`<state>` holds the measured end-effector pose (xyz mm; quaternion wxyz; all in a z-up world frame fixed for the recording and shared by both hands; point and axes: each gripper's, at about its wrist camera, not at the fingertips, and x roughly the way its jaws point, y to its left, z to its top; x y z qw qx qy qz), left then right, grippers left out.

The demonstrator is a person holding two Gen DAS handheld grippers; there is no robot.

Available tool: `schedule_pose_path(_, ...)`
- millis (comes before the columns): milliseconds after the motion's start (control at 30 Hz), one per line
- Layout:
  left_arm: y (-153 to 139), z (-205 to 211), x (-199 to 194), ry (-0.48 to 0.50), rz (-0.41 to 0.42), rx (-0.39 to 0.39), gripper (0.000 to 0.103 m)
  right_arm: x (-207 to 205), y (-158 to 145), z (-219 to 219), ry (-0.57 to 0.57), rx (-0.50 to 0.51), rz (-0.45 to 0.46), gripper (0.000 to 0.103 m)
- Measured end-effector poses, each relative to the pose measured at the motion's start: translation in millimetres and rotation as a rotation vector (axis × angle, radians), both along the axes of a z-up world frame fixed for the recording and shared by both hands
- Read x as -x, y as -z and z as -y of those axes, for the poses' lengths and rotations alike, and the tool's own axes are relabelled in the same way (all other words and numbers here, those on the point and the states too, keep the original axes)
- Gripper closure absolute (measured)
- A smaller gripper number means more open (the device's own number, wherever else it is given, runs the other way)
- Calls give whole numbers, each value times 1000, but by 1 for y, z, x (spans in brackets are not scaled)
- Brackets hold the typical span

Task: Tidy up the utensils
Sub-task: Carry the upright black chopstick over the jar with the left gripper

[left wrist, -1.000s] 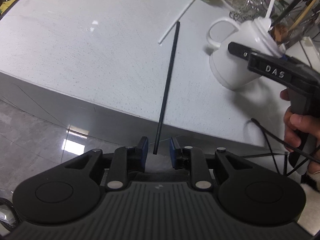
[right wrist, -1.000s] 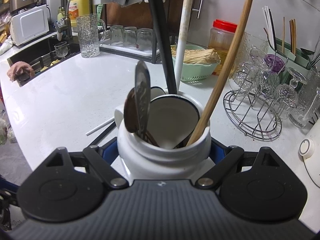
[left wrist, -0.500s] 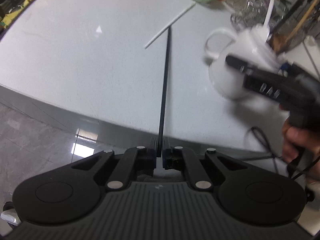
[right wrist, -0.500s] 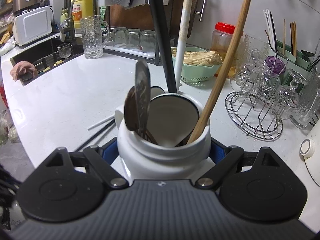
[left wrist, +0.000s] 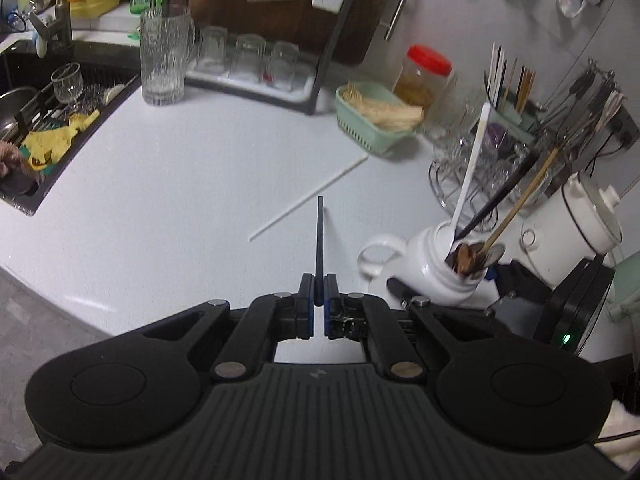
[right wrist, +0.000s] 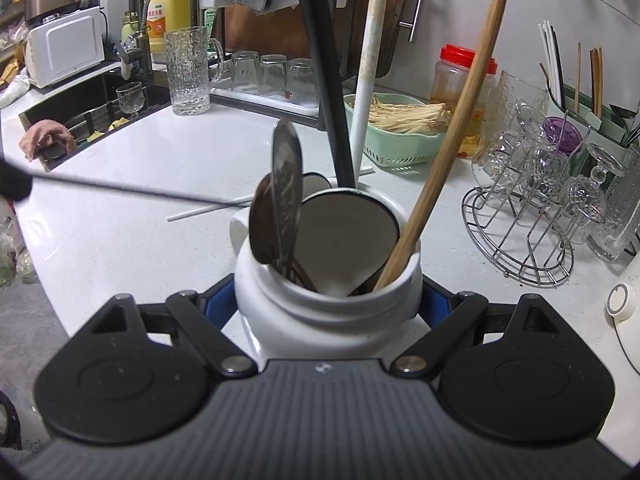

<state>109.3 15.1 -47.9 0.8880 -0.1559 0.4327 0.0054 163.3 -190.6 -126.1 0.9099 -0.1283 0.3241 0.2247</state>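
My left gripper [left wrist: 319,294] is shut on a thin black chopstick [left wrist: 319,240], which sticks straight out from its pads above the white counter. The same black chopstick [right wrist: 120,189] crosses the left of the right wrist view, held in the air. A white chopstick [left wrist: 308,197] lies loose on the counter beyond it. My right gripper [right wrist: 328,300] is shut on a white ceramic jug [right wrist: 326,300] by its body. The jug [left wrist: 432,268] holds several utensils: spoons, a white ladle, a black handle and a wooden stick.
A sink [left wrist: 48,120] with dishes and cloths is at the left. A glass mug [left wrist: 164,64], upturned glasses, a green basket [left wrist: 376,124], a red-lidded jar [left wrist: 424,76] and a wire rack of glasses [right wrist: 532,208] line the back. A white kettle [left wrist: 580,224] stands at the right.
My left gripper closed on the black chopstick and lifted it off the counter, tilting up so the back of the kitchen came into view. The right gripper and jug stayed put.
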Motion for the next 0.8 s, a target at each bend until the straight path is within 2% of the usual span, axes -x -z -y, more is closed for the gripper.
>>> schedule_pose_path(100,-6,-4,-3,-1,37,-15,98,-1,-1,-7,-5,6,-9,11)
schedule_pose_path(300,-20,-22,-5,5,88,30,98,-4,-2,-20,-11,19,-31,11)
schedule_pose_path(433,-31,-31,-2,38,82,43,98,-7,-2,-29,-21,23,-40,11)
schedule_pose_path(567,-50,-38,3,112,69,56,98,-9,-3,-39,-21,34,-50,11)
schedule_pose_path(800,-89,-55,10,250,-1,63,98,-9,-3,-46,-24,36,-51,11)
